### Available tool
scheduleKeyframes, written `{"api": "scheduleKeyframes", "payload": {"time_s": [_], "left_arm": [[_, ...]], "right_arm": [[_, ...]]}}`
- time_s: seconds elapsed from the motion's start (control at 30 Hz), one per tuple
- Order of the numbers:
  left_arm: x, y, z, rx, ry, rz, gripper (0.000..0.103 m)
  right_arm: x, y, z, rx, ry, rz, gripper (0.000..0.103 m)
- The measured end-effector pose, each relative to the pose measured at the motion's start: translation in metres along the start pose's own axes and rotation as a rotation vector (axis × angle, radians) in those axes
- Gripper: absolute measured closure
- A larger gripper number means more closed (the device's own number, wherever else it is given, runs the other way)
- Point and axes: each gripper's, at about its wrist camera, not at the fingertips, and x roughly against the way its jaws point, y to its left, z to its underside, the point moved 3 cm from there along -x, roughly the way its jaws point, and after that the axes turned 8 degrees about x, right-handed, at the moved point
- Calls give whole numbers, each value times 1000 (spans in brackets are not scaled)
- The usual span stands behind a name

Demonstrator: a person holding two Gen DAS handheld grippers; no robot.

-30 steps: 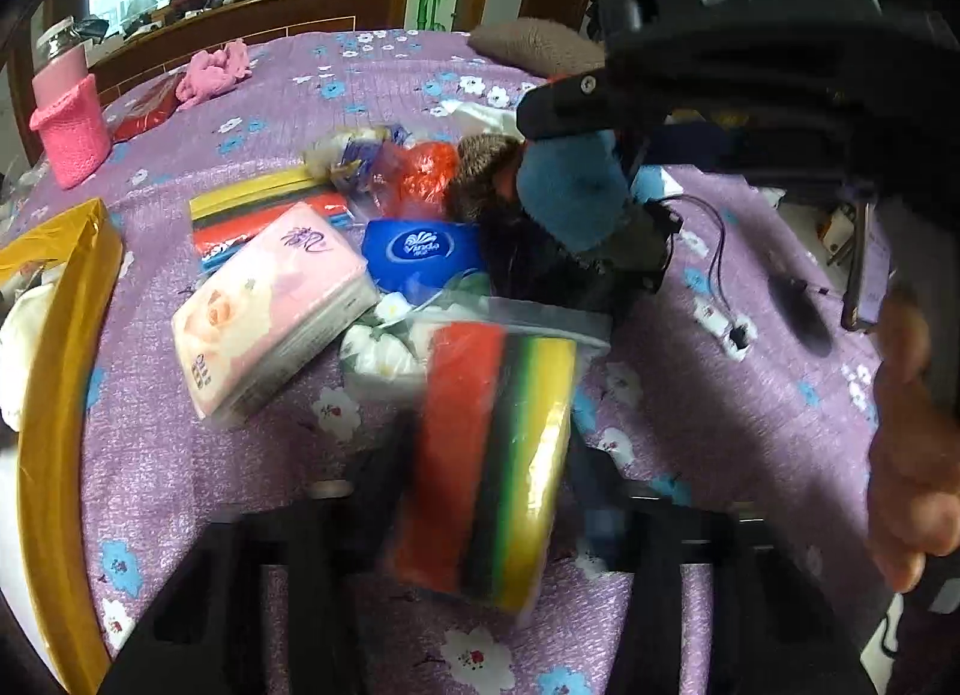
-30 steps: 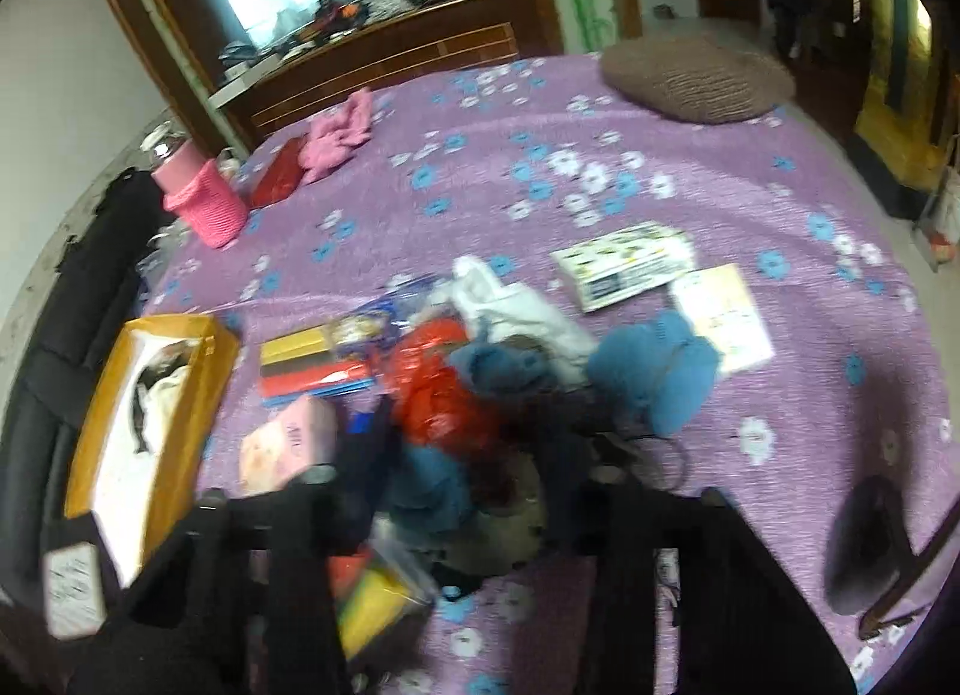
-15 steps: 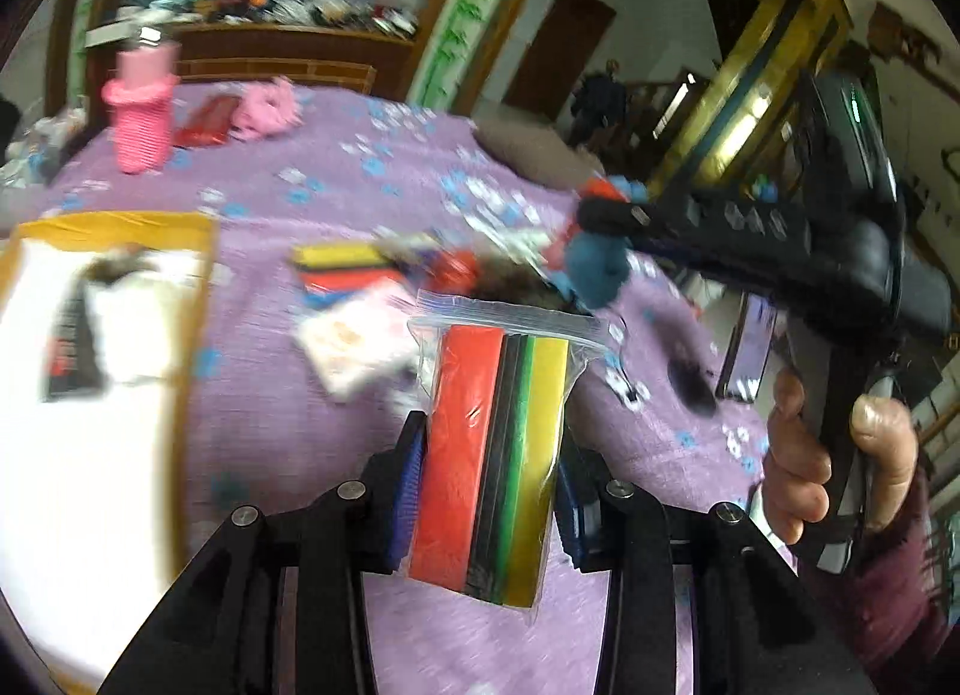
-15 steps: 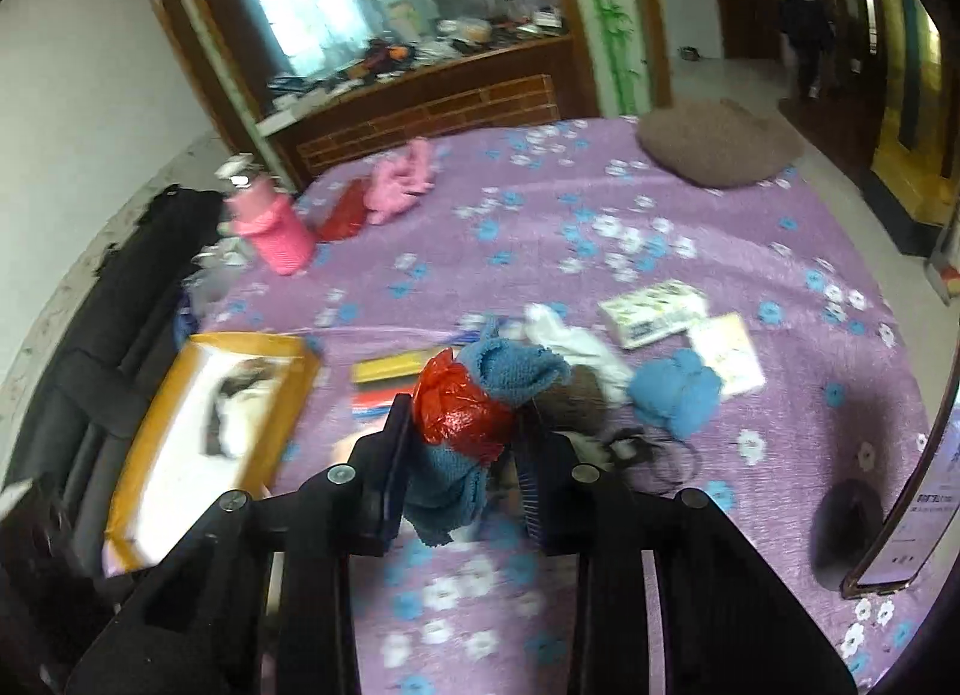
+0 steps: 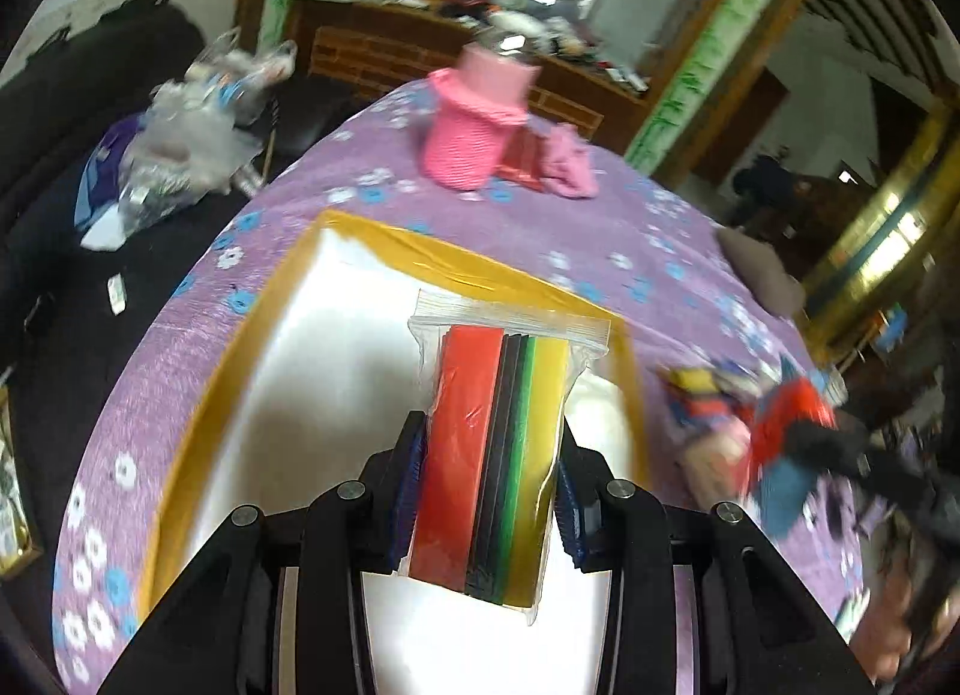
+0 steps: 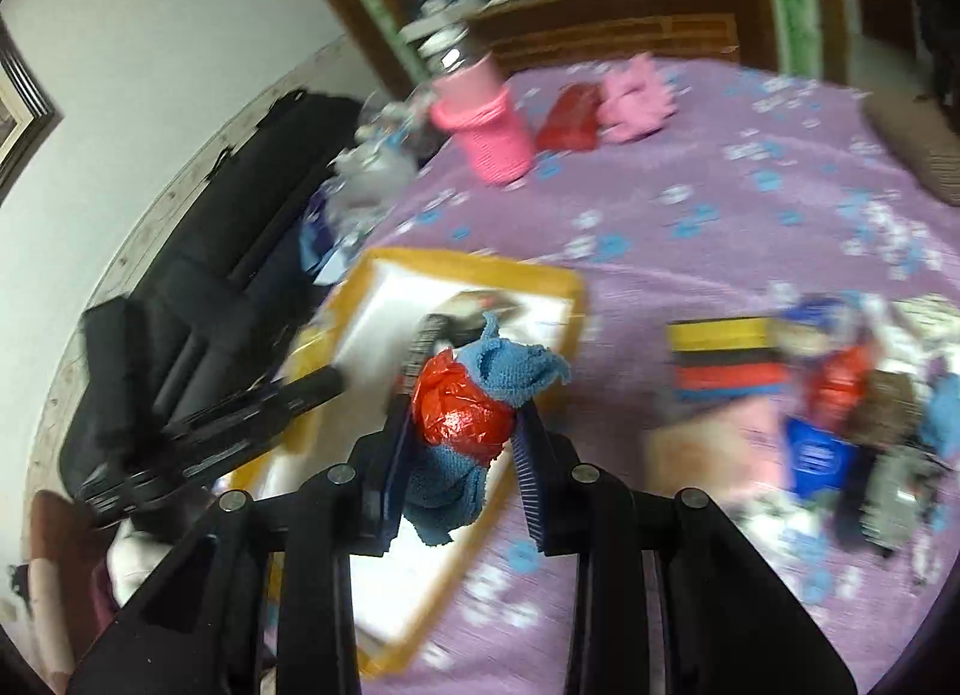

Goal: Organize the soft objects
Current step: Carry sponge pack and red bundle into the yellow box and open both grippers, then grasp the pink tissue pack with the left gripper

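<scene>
Now carried from the pile to above the yellow box [image 5: 336, 233]: left tongs [image 5: 489, 491] clenching bagged sponges [image 5: 498, 455], right tongs [image 6: 465, 443] clenching blue-and-red bundle [image 6: 474, 401], ready for dropping.

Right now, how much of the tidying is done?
Partly. The yellow box already holds something. In hand: the left gripper carries bagged sponges over it; the right gripper grips a blue cloth and red bag. A pile remains.

A lived-in home: floral purple tablecloth [image 6: 750, 251], cluttered wooden sideboard [image 6: 606, 29], framed picture [image 6: 18, 107]
</scene>
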Motion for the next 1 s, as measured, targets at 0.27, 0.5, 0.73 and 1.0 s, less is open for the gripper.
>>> {"api": "scheduleKeyframes", "payload": {"time_s": [0.27,0.5,0.73,1.0], "left_arm": [[-51,44,-36,125,8,-43,61],[-55,43,-38,145,-41,-15,40],[-12,50,-33,143,-151,-9,28],[34,7,5,24,-213,36,25]], "right_arm": [[-87,24,-38,-44,80,-112,73],[-139,20,-55,-90,132,-95,69],[-139,11,-60,-146,125,-90,49],[-27,10,-51,55,17,115,49]]}}
